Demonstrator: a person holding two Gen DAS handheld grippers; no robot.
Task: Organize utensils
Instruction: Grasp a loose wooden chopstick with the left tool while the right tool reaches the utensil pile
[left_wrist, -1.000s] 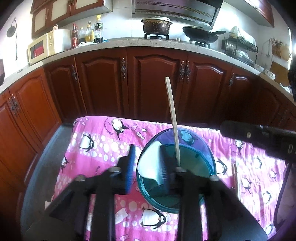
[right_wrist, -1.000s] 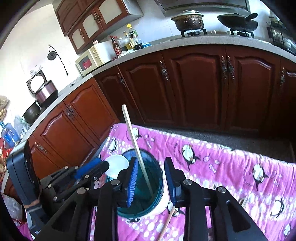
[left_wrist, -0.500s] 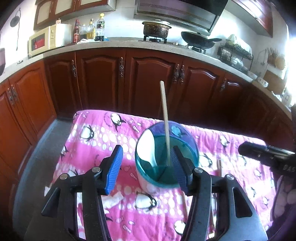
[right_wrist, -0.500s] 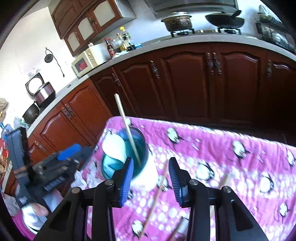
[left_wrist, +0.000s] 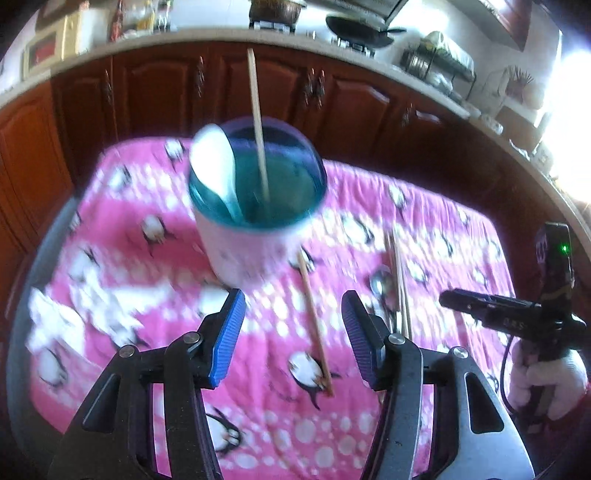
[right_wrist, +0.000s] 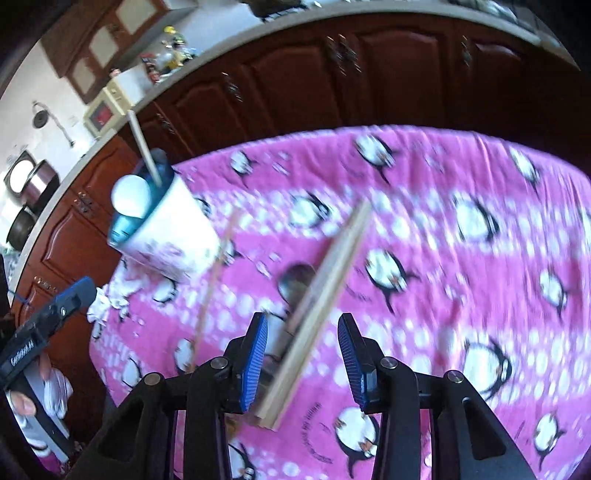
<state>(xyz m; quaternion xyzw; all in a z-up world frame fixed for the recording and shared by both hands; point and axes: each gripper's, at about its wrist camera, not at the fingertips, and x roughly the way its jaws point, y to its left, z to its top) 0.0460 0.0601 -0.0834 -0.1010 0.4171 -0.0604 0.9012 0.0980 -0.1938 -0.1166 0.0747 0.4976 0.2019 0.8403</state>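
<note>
- Both grippers have drawn back from the cup (left_wrist: 255, 218); left gripper (left_wrist: 293, 332) and right gripper (right_wrist: 301, 354) stand spread, gripping nothing.
- Cup upright near the cloth's (right_wrist: 461, 177) far left corner, holding a white spoon (left_wrist: 214, 162) and one chopstick (left_wrist: 257, 122).
- Loose chopstick (left_wrist: 314, 321), paired chopsticks (right_wrist: 325, 288) and metal spoon (right_wrist: 295, 280) lie on the cloth between cup and grippers.

Bright daylight glare far right, motion blur, fisheye edge warp

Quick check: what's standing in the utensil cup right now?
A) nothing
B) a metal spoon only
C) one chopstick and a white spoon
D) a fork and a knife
C: the left wrist view shows a white spoon and a single chopstick standing in the blue-rimmed cup.
</note>
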